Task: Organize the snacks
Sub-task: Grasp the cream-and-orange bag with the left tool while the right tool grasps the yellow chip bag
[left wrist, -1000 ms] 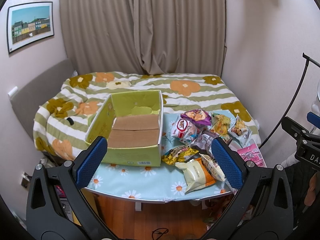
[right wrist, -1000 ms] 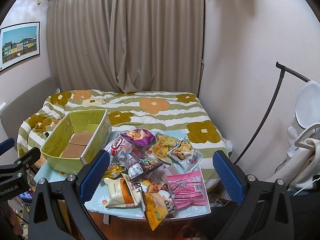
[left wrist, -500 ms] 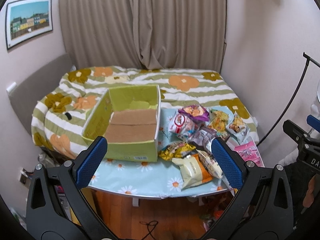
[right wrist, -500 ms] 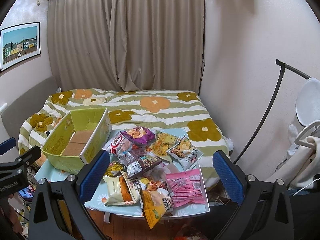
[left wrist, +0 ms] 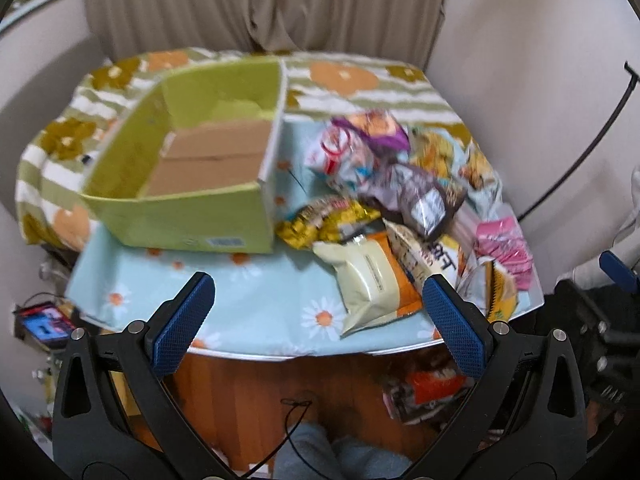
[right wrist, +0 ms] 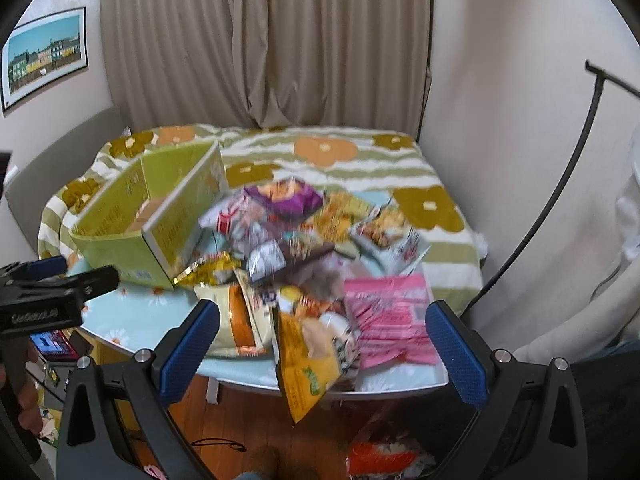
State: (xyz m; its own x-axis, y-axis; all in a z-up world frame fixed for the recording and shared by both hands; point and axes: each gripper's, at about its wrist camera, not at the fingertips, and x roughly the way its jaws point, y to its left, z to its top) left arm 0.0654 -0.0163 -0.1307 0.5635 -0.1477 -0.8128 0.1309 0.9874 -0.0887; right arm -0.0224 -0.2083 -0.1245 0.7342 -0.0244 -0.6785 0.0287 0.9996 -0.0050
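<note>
A green cardboard box [left wrist: 188, 216] [right wrist: 120, 248] with a bare brown floor stands on the left of a small table with a blue daisy cloth [left wrist: 256, 300] [right wrist: 132, 308]. A pile of several snack bags lies to its right: a cream and orange bag [left wrist: 372, 280], a yellow bag [left wrist: 324, 224], a purple bag [right wrist: 284, 196], a pink pack [right wrist: 388, 312], a yellow bag [right wrist: 308, 364] hanging over the front edge. My left gripper [left wrist: 320, 324] is open and empty above the table's front edge. My right gripper [right wrist: 320, 344] is open and empty before the pile.
A bed with a striped flower blanket [right wrist: 332, 152] lies behind the table, with curtains [right wrist: 280, 40] beyond. A black stand pole [right wrist: 560, 200] leans at the right. Snack packs [left wrist: 424, 396] and a cable [left wrist: 296, 404] lie on the wooden floor under the table.
Both grippers have moved forward and down toward the table; the box and snacks look larger and blurred by the motion. Both grippers stay open and empty.
</note>
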